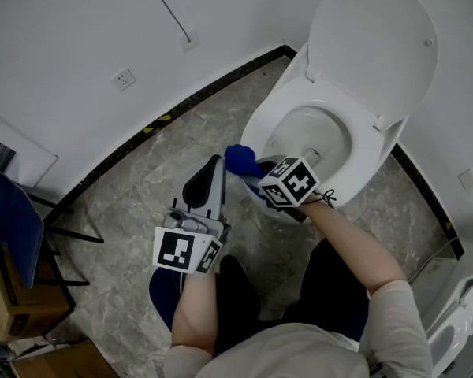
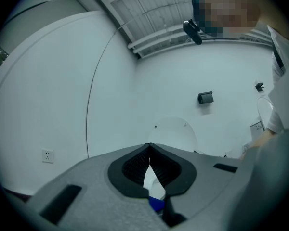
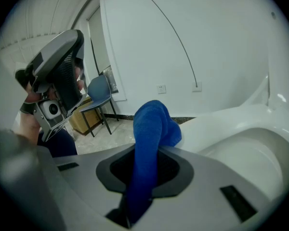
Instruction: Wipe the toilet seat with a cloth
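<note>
**While the cloth sits at the rim: wiping the seat well**

With the lid raised and the toilet seat lying down over the bowl, the wiping looks barely begun. The right gripper has its fingers clamped on the blue cloth. A thick bunch of cloth stands out beyond the tips, and it is at the seat's front-left edge, apparently touching it. The right gripper view shows the same: the cloth rises between the closed fingers, with the white seat curving away just behind it.

The left gripper is held up over the floor, just beside the toilet. Its fingers meet at the tips with nothing between them, so it plays no part in the wipe.

To do the step well, I would press the free bunch of cloth flat on the seat's top face rather than the hard fingertips. Tilting the gripper so the cloth leads should help. The stroke should follow the ring's curve in one steady sweep. Press firmly enough that the cloth drags evenly, yet not so hard that it is pulled out of the grip. The loose end may slip into the bowl, so the path is best kept on the seat's outer half.
</note>
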`<state>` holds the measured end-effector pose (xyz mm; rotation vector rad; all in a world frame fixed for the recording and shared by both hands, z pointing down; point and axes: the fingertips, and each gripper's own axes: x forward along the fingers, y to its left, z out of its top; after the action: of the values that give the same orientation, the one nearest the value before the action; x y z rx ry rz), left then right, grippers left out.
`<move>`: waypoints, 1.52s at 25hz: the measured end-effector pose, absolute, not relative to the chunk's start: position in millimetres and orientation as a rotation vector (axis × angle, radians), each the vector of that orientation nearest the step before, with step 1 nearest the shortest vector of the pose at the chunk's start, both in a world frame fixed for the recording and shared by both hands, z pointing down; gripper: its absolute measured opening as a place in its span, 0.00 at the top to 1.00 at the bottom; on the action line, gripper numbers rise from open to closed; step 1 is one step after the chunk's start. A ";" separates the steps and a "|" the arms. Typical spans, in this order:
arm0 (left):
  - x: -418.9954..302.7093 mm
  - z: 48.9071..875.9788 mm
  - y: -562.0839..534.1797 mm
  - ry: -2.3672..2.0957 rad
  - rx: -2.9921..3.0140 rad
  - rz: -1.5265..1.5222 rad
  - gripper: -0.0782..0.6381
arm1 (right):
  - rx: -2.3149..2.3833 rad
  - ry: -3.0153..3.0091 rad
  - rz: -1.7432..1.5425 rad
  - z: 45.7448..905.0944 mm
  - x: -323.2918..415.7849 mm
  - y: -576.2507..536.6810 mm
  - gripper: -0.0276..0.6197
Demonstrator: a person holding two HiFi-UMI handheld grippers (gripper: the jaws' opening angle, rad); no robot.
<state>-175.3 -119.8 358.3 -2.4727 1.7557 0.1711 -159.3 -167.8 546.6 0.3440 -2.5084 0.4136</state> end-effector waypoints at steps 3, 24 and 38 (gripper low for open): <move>-173.6 359.0 -120.9 1.746 -2.478 0.172 0.88 | 0.341 -2.503 0.407 547.4 -155.3 -162.0 0.86; -160.9 360.3 -133.9 1.678 -2.527 0.178 0.88 | 0.325 -2.456 0.291 547.9 -134.9 -142.3 0.86; -156.6 361.8 -132.4 1.665 -2.539 0.172 0.88 | 0.362 -2.380 0.112 547.4 -128.2 -131.4 0.86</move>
<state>-156.6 -132.4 361.8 -2.5392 1.6654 0.1724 -128.2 -131.4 547.4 0.3624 -2.3799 0.1119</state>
